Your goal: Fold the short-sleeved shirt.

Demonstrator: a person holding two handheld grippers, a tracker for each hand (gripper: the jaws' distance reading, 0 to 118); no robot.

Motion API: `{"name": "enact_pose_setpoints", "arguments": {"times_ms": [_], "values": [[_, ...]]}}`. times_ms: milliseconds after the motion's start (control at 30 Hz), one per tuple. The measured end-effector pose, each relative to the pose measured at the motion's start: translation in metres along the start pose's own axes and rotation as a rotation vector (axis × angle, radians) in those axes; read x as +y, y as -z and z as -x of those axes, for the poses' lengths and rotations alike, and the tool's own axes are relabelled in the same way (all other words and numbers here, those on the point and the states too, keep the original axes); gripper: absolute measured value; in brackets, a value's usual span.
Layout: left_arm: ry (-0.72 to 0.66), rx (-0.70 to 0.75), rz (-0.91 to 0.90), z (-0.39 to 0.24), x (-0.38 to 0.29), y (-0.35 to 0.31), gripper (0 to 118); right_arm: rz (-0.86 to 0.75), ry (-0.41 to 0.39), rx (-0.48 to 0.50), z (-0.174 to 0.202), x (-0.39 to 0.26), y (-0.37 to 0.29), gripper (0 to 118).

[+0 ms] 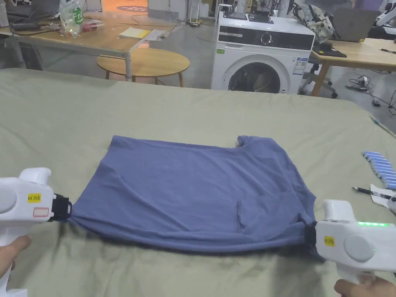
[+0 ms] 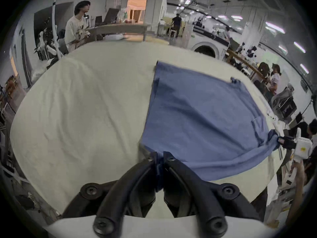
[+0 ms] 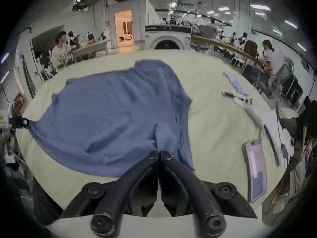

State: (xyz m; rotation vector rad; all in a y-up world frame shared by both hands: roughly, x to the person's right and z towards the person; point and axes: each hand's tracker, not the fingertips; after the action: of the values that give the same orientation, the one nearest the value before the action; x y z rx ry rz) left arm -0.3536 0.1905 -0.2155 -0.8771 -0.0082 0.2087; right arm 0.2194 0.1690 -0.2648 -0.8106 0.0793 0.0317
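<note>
The left gripper [image 1: 69,210] has its jaws closed tight on the near left corner of the blue shirt [image 1: 197,193], a pinch of cloth showing between them in its own view [image 2: 159,161]. The right gripper [image 1: 309,236] is likewise clamped on the near right corner, its jaws pressed together with the cloth bunched at their tips [image 3: 158,153]. Each is held in a hand at the near edge of the table, the left hand [image 1: 11,251] low at one side and the right hand [image 1: 363,288] low at the other. Between the two grippers the shirt's near edge hangs taut and slightly lifted, casting a shadow on the pale green sheet [image 1: 193,108] that covers the table. The rest of the shirt lies flat on the sheet toward the far side, its chest pocket [image 1: 263,214] near the right gripper. To the right, well apart from the shirt, lie a row of light blue cylinders [image 1: 381,168] and a pen [image 1: 365,191]. Beyond the table stand a washer [image 1: 263,54] and a round wooden table [image 1: 147,64].
</note>
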Motion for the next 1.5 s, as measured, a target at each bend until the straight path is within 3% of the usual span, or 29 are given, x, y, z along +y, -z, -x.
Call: {"name": "enact_pose_setpoints", "arguments": {"times_ms": [233, 433, 833, 900, 933, 1000, 1033, 1067, 1233, 1267, 1300, 1333, 1367, 1433, 1500], "values": [[0.006, -0.006, -0.084, -0.003, 0.081, 0.016, 0, -0.102, -0.037, -0.028, 0.009, 0.068, 0.008, 0], [-0.029, 0.008, -0.078, 0.012, 0.133, 0.061, 0, -0.147, 0.001, -0.047, 0.003, 0.123, 0.049, 0], [-0.046, 0.036, 0.053, 0.011, 0.139, 0.159, 0, 0.015, 0.002, -0.05, -0.003, 0.132, 0.157, 0], [-0.039, 0.03, 0.038, 0.008, 0.141, 0.154, 5, -0.012, 0.004, -0.063, -0.001, 0.131, 0.153, 7], [-0.038, 0.02, 0.016, 0.006, 0.143, 0.15, 14, -0.039, -0.006, -0.075, 0.001, 0.131, 0.148, 13], [-0.047, -0.04, -0.052, 0.003, 0.143, 0.135, 30, -0.102, -0.029, -0.092, 0.006, 0.133, 0.132, 46], [-0.052, -0.049, -0.074, 0.0, 0.143, 0.127, 36, -0.129, -0.033, -0.096, 0.01, 0.132, 0.123, 55], [-0.047, -0.066, -0.11, -0.004, 0.141, 0.119, 43, -0.165, -0.042, -0.093, 0.014, 0.13, 0.113, 55], [0.055, -0.081, -0.311, -0.038, 0.108, 0.069, 43, -0.354, -0.074, -0.083, 0.054, 0.103, 0.061, 54], [0.071, -0.063, -0.367, -0.043, 0.097, 0.059, 40, -0.394, -0.075, -0.081, 0.063, 0.097, 0.051, 42], [0.096, -0.045, -0.398, -0.05, 0.085, 0.05, 32, -0.425, -0.072, -0.075, 0.071, 0.092, 0.043, 19], [0.106, -0.022, -0.441, -0.056, 0.076, 0.043, 16, -0.448, -0.077, -0.064, 0.078, 0.088, 0.036, 0], [0.13, -0.008, -0.475, -0.061, 0.066, 0.037, 0, -0.469, -0.059, -0.059, 0.083, 0.082, 0.033, 0], [0.129, 0.047, -0.505, -0.069, 0.048, 0.027, 0, -0.51, -0.033, -0.057, 0.093, 0.073, 0.022, 0], [0.135, 0.012, -0.495, -0.071, 0.036, 0.018, 0, -0.52, -0.023, -0.029, 0.097, 0.067, 0.015, 0]]}}
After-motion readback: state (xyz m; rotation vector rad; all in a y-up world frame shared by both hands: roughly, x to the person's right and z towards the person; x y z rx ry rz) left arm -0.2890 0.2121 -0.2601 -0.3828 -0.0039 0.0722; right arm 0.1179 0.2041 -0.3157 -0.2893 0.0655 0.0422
